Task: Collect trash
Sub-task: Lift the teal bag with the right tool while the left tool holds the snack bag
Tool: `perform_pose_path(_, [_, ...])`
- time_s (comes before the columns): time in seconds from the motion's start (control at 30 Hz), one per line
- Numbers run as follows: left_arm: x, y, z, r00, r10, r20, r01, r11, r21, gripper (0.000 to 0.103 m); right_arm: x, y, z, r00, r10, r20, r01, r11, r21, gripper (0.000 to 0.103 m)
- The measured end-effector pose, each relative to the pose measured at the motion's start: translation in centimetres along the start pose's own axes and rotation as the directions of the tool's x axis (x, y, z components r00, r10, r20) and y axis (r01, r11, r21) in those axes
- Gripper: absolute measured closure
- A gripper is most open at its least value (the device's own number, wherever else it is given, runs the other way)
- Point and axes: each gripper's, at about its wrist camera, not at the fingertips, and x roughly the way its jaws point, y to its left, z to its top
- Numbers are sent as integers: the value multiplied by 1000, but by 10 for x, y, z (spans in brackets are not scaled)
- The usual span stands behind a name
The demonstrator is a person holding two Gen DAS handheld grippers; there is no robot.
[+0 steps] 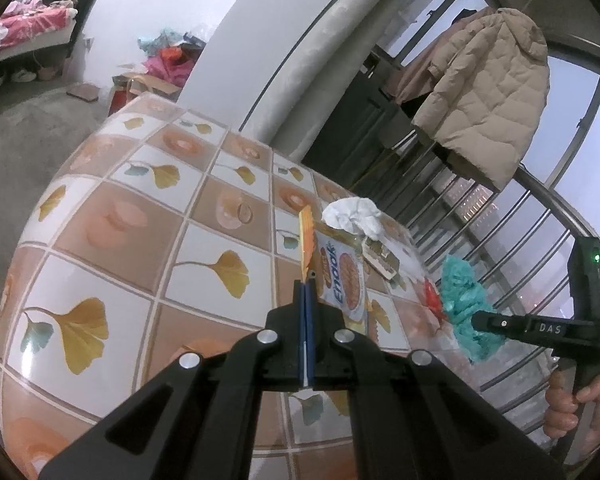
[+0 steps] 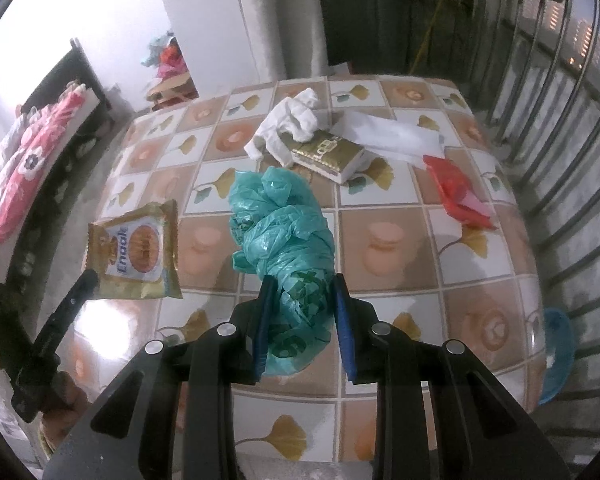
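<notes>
Covering the middle of the ginkgo-patterned tiled tabletop, the crumpled teal plastic bag sits pinched in your right gripper; left of that bag, your left gripper, pressed together, holds up the gold snack wrapper by its corner.

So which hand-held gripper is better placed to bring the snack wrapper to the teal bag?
Left. The left hand-held gripper is shut on a corner of the snack wrapper, just beside the teal bag. The right hand-held gripper is clamped on the bag itself, so it is probably best holding that.
</notes>
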Motion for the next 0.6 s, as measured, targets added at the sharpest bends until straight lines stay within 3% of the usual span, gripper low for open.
perform_pose_path(0.6, [-32,-63,17,995,18,96,-28,994,105,103,-50,-72,-19,988,70,141,-87,988,124,77])
